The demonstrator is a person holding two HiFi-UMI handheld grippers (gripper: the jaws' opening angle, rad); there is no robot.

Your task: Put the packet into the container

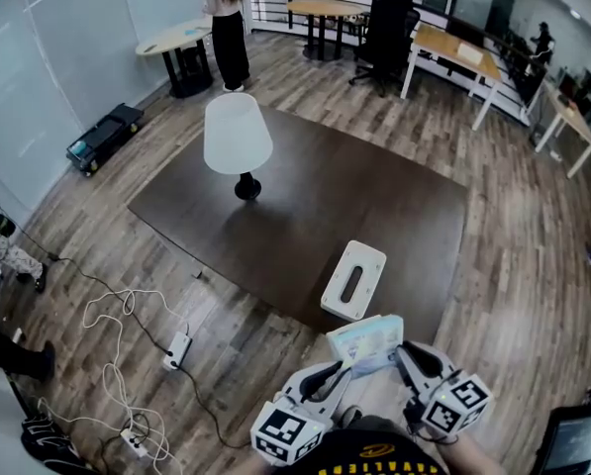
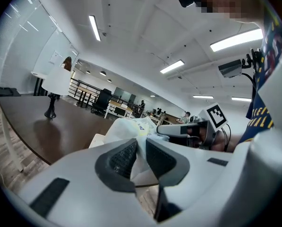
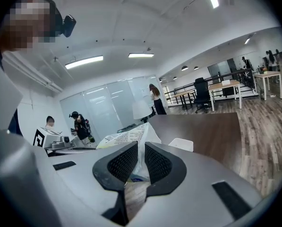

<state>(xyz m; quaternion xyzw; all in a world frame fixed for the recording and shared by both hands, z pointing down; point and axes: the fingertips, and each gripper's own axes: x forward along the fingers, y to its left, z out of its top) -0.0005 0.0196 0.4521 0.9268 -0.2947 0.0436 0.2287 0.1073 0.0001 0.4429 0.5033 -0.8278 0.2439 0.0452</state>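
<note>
A pale plastic packet (image 1: 366,342) with print on it hangs in the air close to me, stretched between both grippers. My left gripper (image 1: 343,369) is shut on its left end, my right gripper (image 1: 402,356) on its right end. The left gripper view has the packet (image 2: 131,129) pinched between the dark pads of the left gripper (image 2: 140,160). In the right gripper view the packet (image 3: 129,136) runs up between the pads of the right gripper (image 3: 141,163). The white oblong container (image 1: 353,280), with a slot in its top, lies on the dark table (image 1: 305,196) at its near edge, just beyond the packet.
A white-shaded lamp (image 1: 238,137) stands on the far left part of the table. Cables and a power strip (image 1: 176,349) lie on the wooden floor to the left. A person (image 1: 226,28) stands far back by a desk. A dark device (image 1: 572,443) sits at bottom right.
</note>
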